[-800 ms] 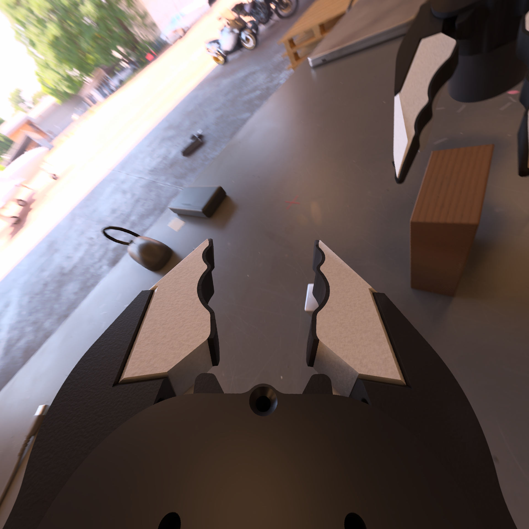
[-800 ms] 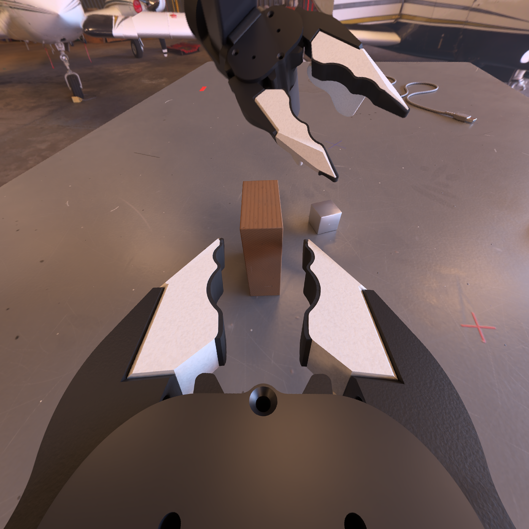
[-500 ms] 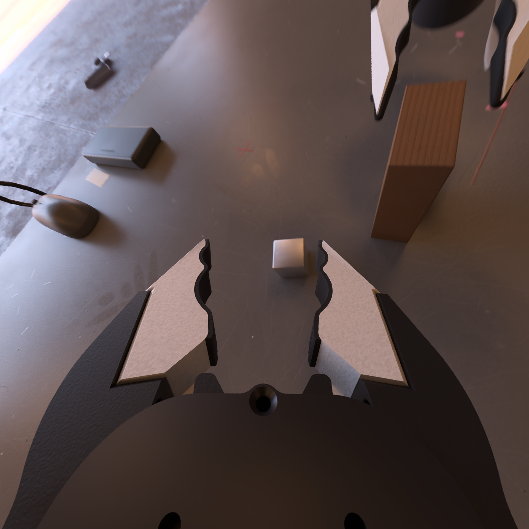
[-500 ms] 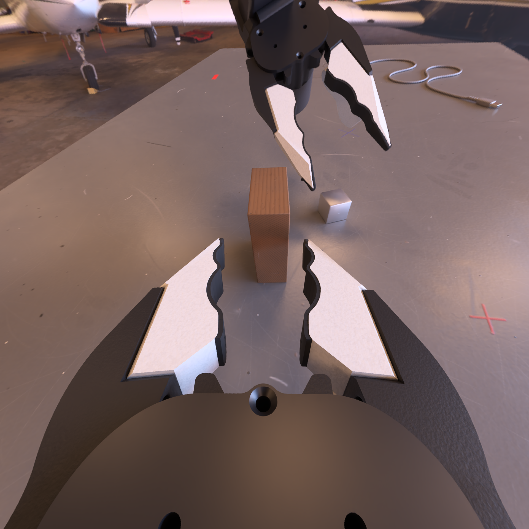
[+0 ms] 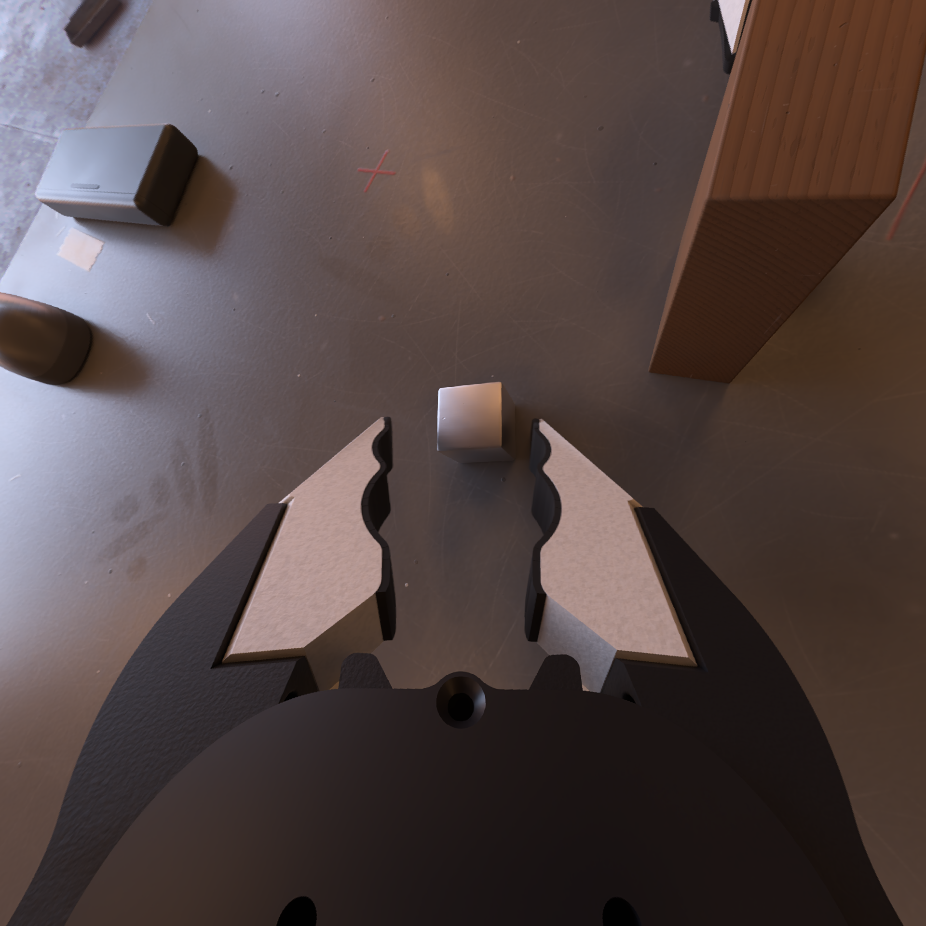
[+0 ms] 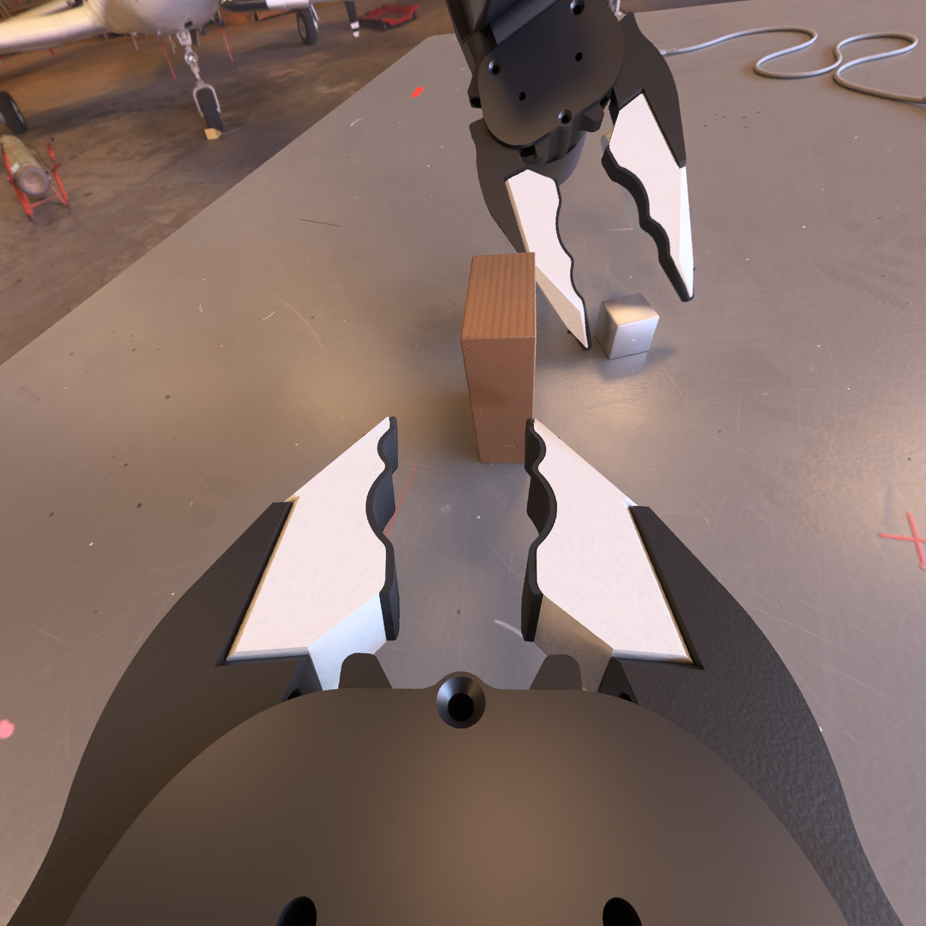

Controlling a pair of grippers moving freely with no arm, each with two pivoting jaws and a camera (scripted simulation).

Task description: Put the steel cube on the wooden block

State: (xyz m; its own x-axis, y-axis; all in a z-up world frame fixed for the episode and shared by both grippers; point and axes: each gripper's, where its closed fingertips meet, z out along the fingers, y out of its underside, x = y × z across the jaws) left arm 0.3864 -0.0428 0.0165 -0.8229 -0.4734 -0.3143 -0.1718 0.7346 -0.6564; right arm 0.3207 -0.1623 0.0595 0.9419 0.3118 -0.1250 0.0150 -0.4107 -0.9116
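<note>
The small steel cube point(image 5: 471, 423) sits on the grey table point(image 5: 300, 451), right at the tips of my left gripper point(image 5: 461, 423). That gripper is open, points steeply down and has one finger on each side of the cube, not touching it. In the right wrist view the cube point(image 6: 629, 325) lies between the fingers of the left gripper point(image 6: 636, 320). The wooden block point(image 6: 501, 351) stands upright beside the cube and shows at the upper right of the left wrist view point(image 5: 801, 150). My right gripper point(image 6: 462, 423) is open and empty, just short of the block.
A black box point(image 5: 115, 173), a dark computer mouse point(image 5: 40, 338) and a patch of tape point(image 5: 80, 249) lie near one table edge. A grey cable point(image 6: 827, 60) lies at the far end. Red crosses point(image 5: 376, 171) mark the table. Aircraft point(image 6: 75, 25) stand on the floor beyond.
My left gripper has tilted downward and come down over the cube, which now lies between its tips. My right gripper stays open near the block, drawn back slightly.
</note>
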